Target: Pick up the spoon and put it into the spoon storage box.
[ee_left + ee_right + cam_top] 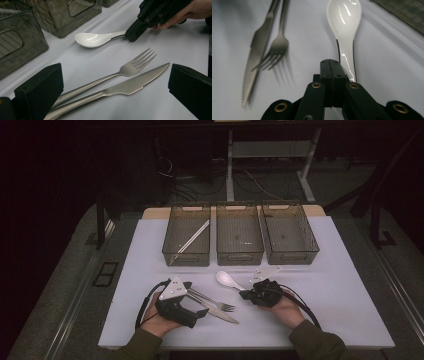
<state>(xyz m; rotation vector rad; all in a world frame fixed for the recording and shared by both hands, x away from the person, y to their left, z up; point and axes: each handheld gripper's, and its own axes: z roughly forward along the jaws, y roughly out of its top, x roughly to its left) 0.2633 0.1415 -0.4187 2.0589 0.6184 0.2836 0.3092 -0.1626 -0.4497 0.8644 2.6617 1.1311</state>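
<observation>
Beside the spoon's handle — right gripper closed.

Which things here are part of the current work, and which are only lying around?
In use:
- white spoon, handle end at the shut right gripper
- fork and knife, between the open jaws of the left gripper
- three bins; the left bin holds chopsticks

Lying about:
- cables on the floor
</observation>
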